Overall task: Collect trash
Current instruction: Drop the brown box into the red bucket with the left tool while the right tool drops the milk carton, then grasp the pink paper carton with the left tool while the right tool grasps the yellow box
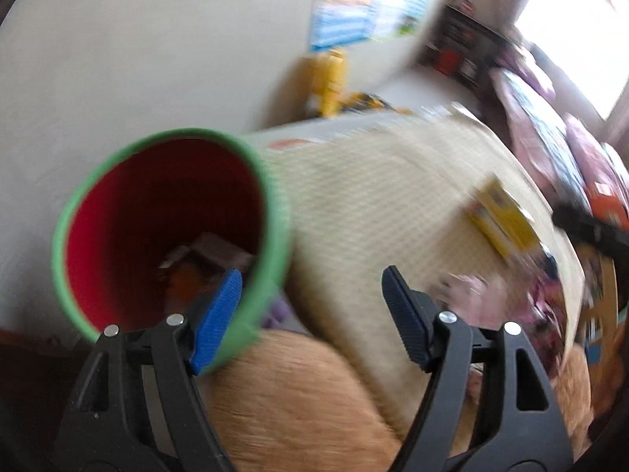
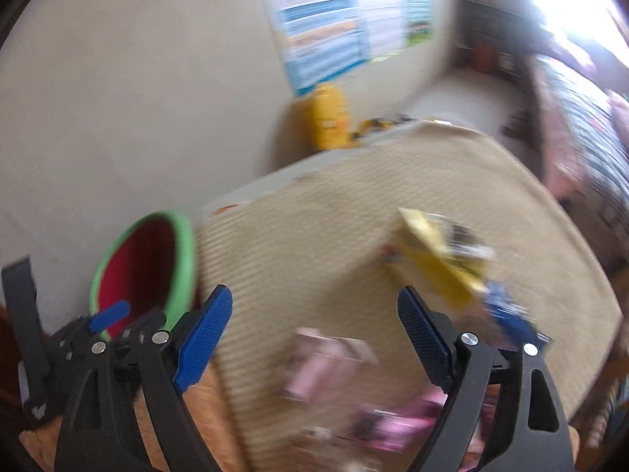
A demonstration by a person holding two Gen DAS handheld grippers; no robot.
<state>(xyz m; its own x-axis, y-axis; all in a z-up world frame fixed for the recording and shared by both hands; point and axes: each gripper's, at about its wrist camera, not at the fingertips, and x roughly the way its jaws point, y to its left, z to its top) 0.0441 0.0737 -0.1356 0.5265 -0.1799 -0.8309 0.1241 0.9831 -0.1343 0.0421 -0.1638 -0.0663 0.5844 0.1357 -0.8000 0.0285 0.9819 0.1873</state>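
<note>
Your left claw (image 1: pixel 310 306) hooks one finger inside the bin (image 1: pixel 173 228), jaws apart; scraps already lie inside. Your right claw (image 2: pixel 314 330) gapes empty. Yellow wrapper (image 2: pixel 436 259) at one o'clock and pink wrapper (image 2: pixel 318 362) remain on the surface (image 2: pixel 295 236).

Daylight interior, bright. Source: window (image 1: pixel 570 39), upper right, blown out to white glare in both views. Heavy motion blur across woven mat (image 1: pixel 373 196), wall poster (image 2: pixel 334 19) and wrappers; yellow wrapper (image 2: pixel 436 263) smeared, print unreadable. Fisheye bending with dark vignette at corners. Soft shadow inside red-lined bin (image 1: pixel 165 228).
</note>
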